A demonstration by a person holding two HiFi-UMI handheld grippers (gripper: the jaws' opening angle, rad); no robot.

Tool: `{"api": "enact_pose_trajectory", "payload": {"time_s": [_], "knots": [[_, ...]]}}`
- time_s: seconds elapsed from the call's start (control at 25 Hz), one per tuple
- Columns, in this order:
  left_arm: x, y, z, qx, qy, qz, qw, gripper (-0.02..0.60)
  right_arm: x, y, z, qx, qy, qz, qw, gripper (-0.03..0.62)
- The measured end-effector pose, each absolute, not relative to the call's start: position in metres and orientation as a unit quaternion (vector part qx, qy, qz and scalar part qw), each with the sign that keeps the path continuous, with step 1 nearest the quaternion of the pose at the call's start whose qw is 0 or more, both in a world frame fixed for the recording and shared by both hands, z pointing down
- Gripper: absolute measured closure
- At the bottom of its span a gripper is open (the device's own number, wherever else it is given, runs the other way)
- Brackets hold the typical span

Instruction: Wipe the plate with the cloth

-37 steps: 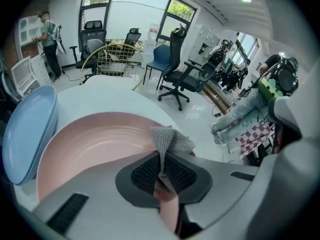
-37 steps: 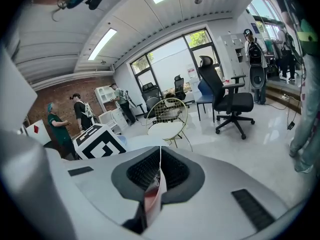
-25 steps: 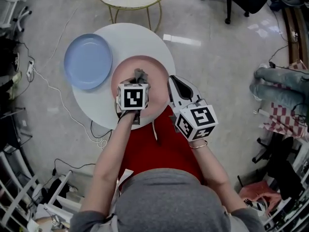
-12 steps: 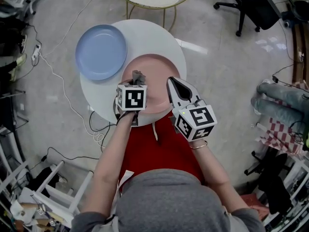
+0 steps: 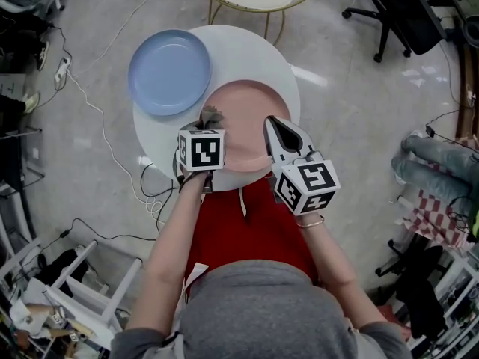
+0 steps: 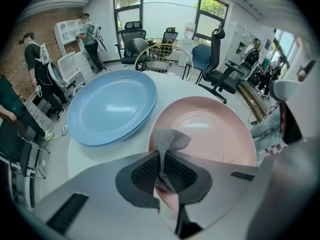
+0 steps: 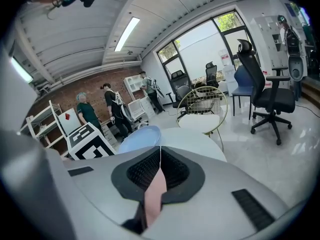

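Cloth [image 5: 212,116], clenched in the left gripper [image 5: 210,126], has slid from the middle of the pink plate [image 5: 251,103] to its left rim, left of centre in the head view, so one wiping stroke looks finished. The right gripper [image 5: 275,129] stays clamped on the plate's lower-right rim; only the right gripper view shows that pink edge pinched between its jaws.
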State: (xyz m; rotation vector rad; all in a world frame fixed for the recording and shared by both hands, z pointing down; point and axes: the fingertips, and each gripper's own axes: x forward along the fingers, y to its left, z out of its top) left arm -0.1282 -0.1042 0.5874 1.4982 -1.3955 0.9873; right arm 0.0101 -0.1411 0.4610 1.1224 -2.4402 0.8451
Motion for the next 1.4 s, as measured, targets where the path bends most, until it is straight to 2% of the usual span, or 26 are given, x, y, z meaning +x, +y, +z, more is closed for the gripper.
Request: {"api": "enact_pose_trajectory", "payload": {"time_s": [0.36, 0.56, 1.12, 1.4], "knots": [[-0.149, -0.095, 0.564, 0.615, -0.578, 0.356, 0.402, 0.546, 0.015, -0.132, 0.457, 0.428, -0.843, 0.283, 0.159, 0.565], [-0.136, -0.101, 0.544, 0.658, -0.563, 0.322, 0.384, 0.548, 0.037, -0.125, 0.450, 0.470, -0.826, 0.274, 0.149, 0.565], [0.031, -0.109, 0.560, 0.745, -0.412, 0.330, 0.408, 0.548, 0.140, -0.087, 0.443, 0.584, -0.753, 0.279, 0.116, 0.565], [0.056, -0.090, 0.581, 0.740, -0.370, 0.376, 0.418, 0.548, 0.153, -0.083, 0.448, 0.592, -0.744, 0.287, 0.113, 0.565]]}}
